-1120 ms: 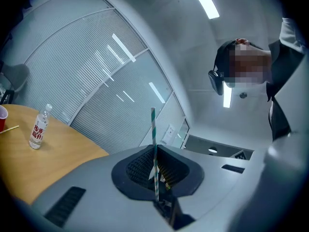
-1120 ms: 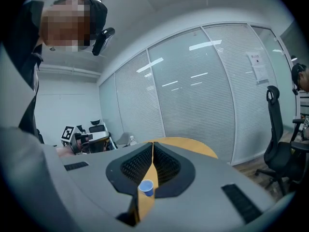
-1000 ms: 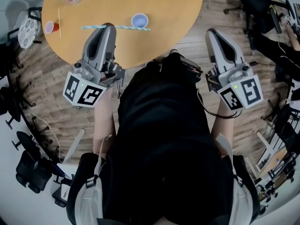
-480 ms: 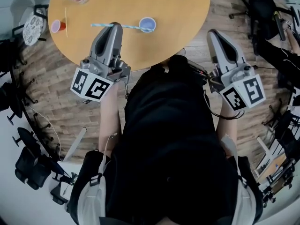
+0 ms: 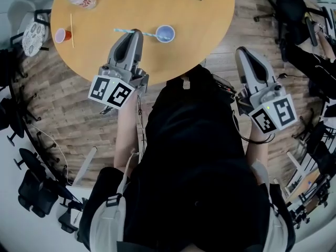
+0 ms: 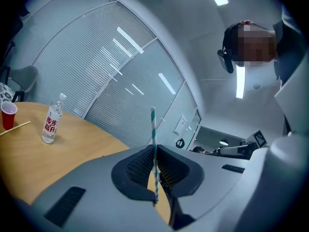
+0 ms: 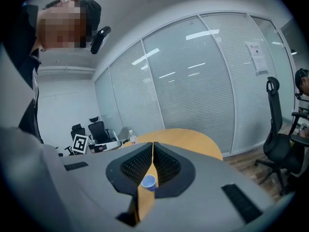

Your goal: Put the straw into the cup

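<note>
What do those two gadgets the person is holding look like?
The left gripper and right gripper are twins: smooth grey tapering shells with black ribbed pads inside the jaws. Each carries a white cube printed with black square markers and a small green light. Thin dark cables trail from them. The person wears a black top.

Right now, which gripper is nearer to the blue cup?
Left. The left gripper, shut on the straw, is over the table just left of the cup; the right gripper is off the table's edge, farther to the cup's right.
</note>
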